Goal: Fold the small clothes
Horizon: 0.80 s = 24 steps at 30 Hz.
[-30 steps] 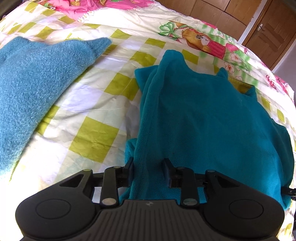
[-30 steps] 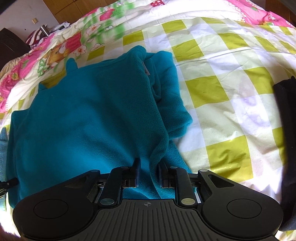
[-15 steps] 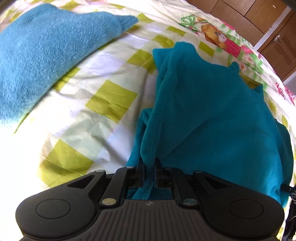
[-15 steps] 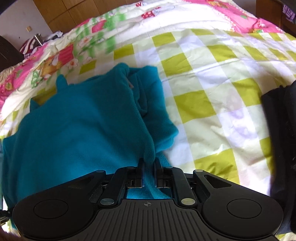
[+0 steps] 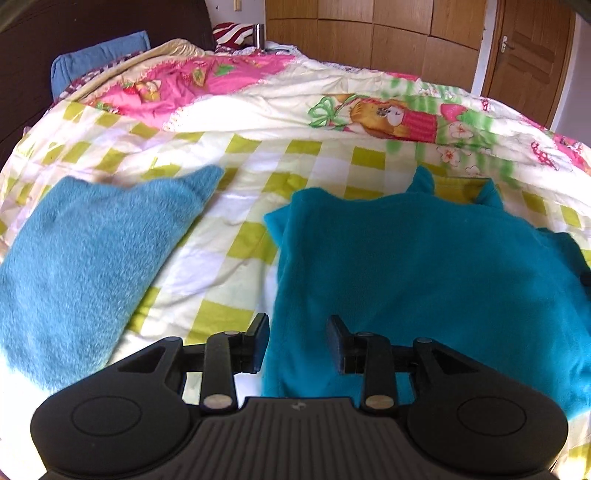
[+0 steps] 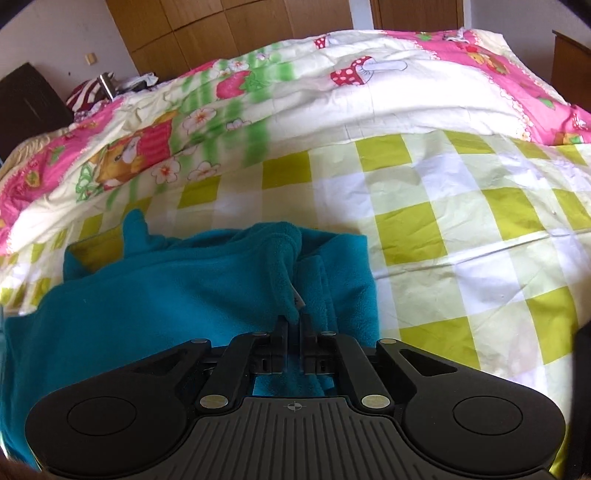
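A teal fleece garment lies on the bed, folded over itself, with two small ear-like tips at its far edge. My left gripper is open above the garment's near left edge; the fleece lies between and under its spread fingers, not pinched. In the right wrist view the teal fleece garment bunches into a raised fold at its right side. My right gripper is shut on that fold, near a small white label.
A light blue fuzzy garment lies flat to the left of the fleece. The bed's checked yellow-and-white cover stretches to the right. A black cloth shows at the right edge. Wooden wardrobes and a door stand beyond.
My left gripper shut on the fleece edge half a second ago and has now opened and let it go. My right gripper closed on the fold and stays shut. Both cameras have tilted up.
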Motion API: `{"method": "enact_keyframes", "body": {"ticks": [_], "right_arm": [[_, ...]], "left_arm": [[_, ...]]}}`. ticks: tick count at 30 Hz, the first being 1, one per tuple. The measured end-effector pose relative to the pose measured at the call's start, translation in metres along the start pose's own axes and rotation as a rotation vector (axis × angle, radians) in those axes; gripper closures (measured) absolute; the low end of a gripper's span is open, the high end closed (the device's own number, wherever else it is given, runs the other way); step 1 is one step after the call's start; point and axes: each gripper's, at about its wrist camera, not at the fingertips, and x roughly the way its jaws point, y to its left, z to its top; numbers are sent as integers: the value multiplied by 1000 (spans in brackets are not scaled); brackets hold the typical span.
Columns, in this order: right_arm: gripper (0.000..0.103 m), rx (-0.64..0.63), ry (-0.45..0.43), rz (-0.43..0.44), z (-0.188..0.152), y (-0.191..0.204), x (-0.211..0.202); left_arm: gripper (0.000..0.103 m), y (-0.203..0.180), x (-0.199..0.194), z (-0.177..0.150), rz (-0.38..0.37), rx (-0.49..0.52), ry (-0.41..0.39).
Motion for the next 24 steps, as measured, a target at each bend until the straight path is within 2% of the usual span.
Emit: {"method": "enact_keyframes", "body": {"ticks": [2, 4, 6, 8, 9, 11, 13, 15, 17, 19, 21, 24], "right_arm": [[99, 18, -39, 1, 7, -11, -12], [99, 34, -13, -22, 6, -20, -4], [99, -4, 31, -80, -2, -23, 18], [96, 33, 23, -66, -6, -28, 18], [93, 55, -6, -57, -6, -31, 11], [81, 85, -67, -72, -8, -40, -4], [62, 81, -69, -78, -10, -47, -8], [55, 99, -33, -43, -12, -55, -5], [52, 145, 6, 19, -15, -64, 1], [48, 198, 58, 82, -18, -73, 15], [46, 226, 69, 122, -21, -81, 21], [44, 273, 84, 175, -21, -92, 26]], "left_arm": [[56, -15, -4, 8, -54, 28, -40], [55, -34, 2, 10, -128, 53, -48], [55, -62, 18, 6, -177, 103, -32], [55, -84, 36, 3, -188, 154, 8], [55, -93, 39, 2, -203, 165, 20], [55, -108, 35, 5, -278, 175, -5], [55, -130, 28, 7, -318, 240, -49], [55, -152, 30, 12, -346, 288, -76], [55, -169, 44, 15, -392, 280, -70], [55, -181, 66, 16, -406, 276, -16], [55, -192, 92, 11, -389, 294, 78], [54, -193, 95, 5, -391, 306, 58]]}}
